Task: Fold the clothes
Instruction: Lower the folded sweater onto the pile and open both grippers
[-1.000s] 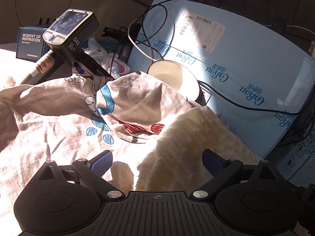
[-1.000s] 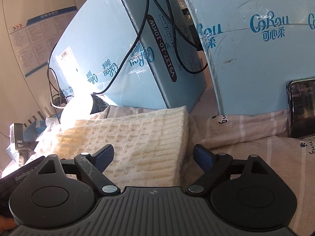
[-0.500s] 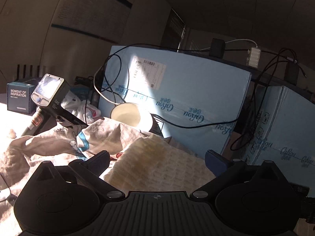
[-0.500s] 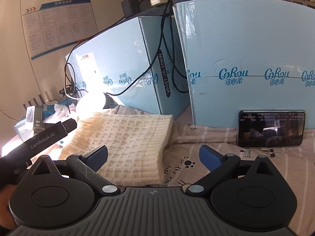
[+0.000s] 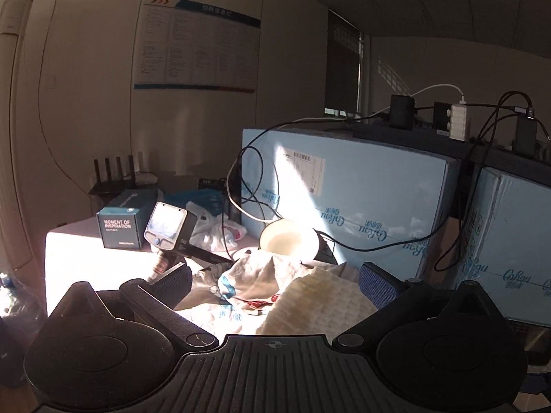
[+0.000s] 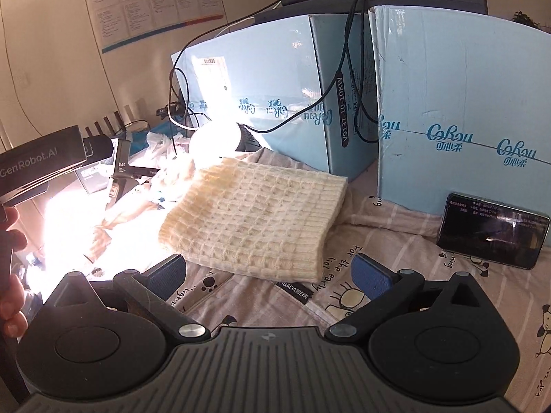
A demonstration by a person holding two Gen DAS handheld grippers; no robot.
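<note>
Lying folded on the pink printed bedsheet (image 6: 396,309), the cream waffle-knit garment (image 6: 255,220) forms a flat rectangle in the right wrist view, its long axis running from near left to far right, its far corner toward the blue cartons (image 6: 458,110). Only this view shows the phone (image 6: 492,229) propped against a carton, well right of the garment. The left wrist view shows only the garment's near edge (image 5: 323,301), plus a crumpled printed cloth (image 5: 255,278) just left of it, a white bowl (image 5: 287,241) behind, and a dark box (image 5: 120,227). Left gripper (image 5: 275,280): jaws spread, empty, above the cloth. Right gripper (image 6: 265,273): jaws spread, empty, at the garment's near edge.
</note>
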